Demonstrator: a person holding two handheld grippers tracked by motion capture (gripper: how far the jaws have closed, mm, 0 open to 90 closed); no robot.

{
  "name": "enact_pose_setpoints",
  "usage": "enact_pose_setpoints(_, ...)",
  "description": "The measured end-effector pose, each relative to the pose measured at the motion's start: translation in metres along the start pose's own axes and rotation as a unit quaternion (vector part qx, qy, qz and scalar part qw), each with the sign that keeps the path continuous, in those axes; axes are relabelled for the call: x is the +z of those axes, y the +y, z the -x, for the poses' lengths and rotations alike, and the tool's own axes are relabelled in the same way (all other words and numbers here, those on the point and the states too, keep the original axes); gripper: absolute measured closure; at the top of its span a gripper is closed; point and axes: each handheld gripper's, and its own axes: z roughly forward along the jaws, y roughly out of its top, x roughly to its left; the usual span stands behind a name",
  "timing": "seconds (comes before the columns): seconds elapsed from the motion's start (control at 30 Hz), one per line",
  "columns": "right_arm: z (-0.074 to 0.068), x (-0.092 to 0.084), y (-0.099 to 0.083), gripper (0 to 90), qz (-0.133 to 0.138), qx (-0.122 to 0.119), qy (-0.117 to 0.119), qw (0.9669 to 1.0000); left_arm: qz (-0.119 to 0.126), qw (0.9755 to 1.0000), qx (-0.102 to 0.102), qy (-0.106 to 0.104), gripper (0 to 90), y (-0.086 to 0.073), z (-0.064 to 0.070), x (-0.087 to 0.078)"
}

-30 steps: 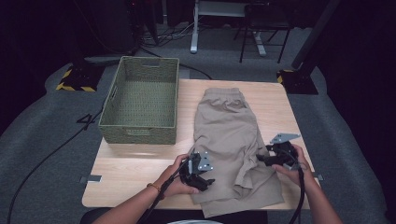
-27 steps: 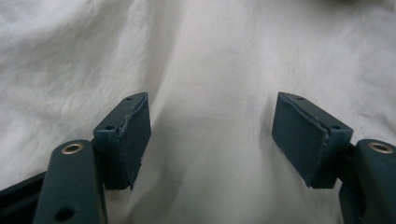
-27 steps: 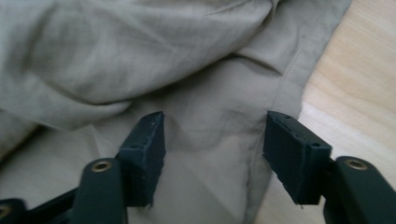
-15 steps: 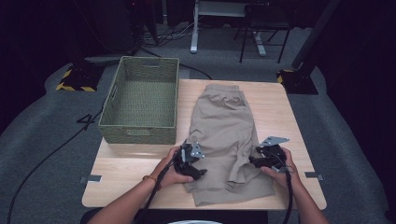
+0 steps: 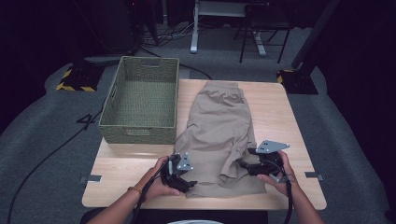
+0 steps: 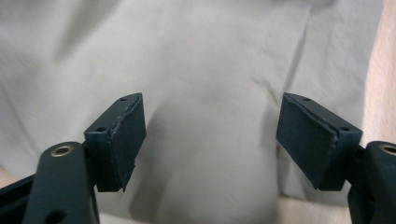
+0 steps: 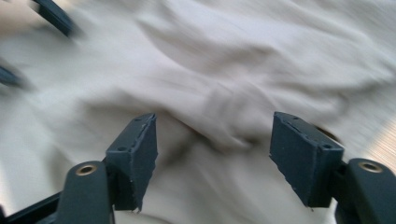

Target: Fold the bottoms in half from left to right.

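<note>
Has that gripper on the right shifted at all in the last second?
Yes. In the high view the right gripper has slid leftward over the shorts, away from the table's right edge; its jaws have just been opening, with nothing clamped.

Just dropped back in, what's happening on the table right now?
A person holds a gripper in each hand at the near hem of a pair of tan fabric shorts lying flat on the light wooden table. The left gripper and the right gripper both stand open over the cloth, gripping nothing; the right one's fingers have just been opening. A green woven basket sits empty to the left.
</note>
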Motion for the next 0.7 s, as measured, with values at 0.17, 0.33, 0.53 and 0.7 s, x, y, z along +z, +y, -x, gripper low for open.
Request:
enact_pose_setpoints(0.17,-0.021,0.006,0.016,25.2,0.004,-0.029,0.007,0.9996,0.015,0.9998,-0.014,0.001,36.0,-0.008,-0.002,-0.003)
enact_pose_setpoints(0.33,-0.017,0.035,0.009,31.9,-0.037,-0.023,0.009,0.999,0.017,0.9998,-0.008,0.008,56.0,-0.009,-0.004,-0.006)
enact_pose_setpoints(0.53,-0.007,0.046,-0.001,84.8,-0.072,-0.027,0.002,0.997,0.01,0.9993,0.025,0.028,82.0,-0.004,-0.004,-0.01)
enact_pose_setpoints(0.7,0.0,0.021,0.004,90.0,-0.033,-0.022,-0.013,0.9991,0.038,0.9979,0.032,0.042,84.5,0.011,-0.008,-0.032)
